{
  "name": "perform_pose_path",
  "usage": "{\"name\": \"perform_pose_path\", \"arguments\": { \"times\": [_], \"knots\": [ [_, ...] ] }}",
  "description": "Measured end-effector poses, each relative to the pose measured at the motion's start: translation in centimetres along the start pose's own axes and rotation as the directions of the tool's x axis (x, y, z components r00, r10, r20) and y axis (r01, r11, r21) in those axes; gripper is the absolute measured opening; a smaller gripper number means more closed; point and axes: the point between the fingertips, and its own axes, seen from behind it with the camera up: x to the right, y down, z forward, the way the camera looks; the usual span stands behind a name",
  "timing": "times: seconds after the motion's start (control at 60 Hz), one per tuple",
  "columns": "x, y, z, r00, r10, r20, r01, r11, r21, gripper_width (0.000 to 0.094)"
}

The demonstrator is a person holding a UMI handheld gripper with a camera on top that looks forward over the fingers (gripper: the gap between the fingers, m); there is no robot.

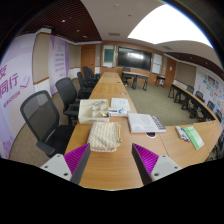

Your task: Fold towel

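Observation:
A beige towel (104, 136) lies folded in a small bundle on the wooden table (112, 170), just ahead of my fingers and a little to the left. My gripper (111, 160) is open and empty above the table's near end. Its two purple pads (77, 157) stand wide apart with bare tabletop between them. The towel is beyond the fingertips and neither finger touches it.
A second pale bundle (93, 109) lies farther along the table. An open book (146, 123) and a green booklet (191, 136) lie to the right. Black office chairs (45, 118) line the left side. A long row of tables runs back toward a screen (133, 59).

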Motion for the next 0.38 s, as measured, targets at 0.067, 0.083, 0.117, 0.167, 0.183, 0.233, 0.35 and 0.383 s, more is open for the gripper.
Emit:
{"name": "perform_pose_path", "arguments": {
  "times": [0.067, 0.083, 0.117, 0.167, 0.183, 0.233, 0.35, 0.383],
  "knots": [
    [-0.3, 0.7, -3.0, 1.000, -0.006, -0.012, 0.006, 1.000, 0.003, 0.0854],
    [-0.4, 0.9, -3.7, 1.000, -0.007, -0.014, 0.007, 1.000, 0.004, 0.0851],
    [-0.6, 1.3, -5.0, 1.000, -0.007, -0.016, 0.007, 1.000, 0.002, 0.0852],
    [-0.9, 1.8, -6.8, 1.000, -0.009, -0.017, 0.009, 1.000, 0.004, 0.0852],
    [-1.2, 2.1, -7.1, 1.000, -0.013, -0.020, 0.013, 1.000, 0.006, 0.0850],
    [-1.1, 2.3, -8.7, 0.999, -0.022, -0.026, 0.022, 1.000, 0.012, 0.0854],
    [-1.7, 2.7, -10.5, 0.999, -0.029, -0.026, 0.030, 0.999, 0.019, 0.0853],
    [-1.7, 2.9, -11.2, 0.999, -0.027, -0.026, 0.027, 0.999, 0.023, 0.0853]
  ]
}}
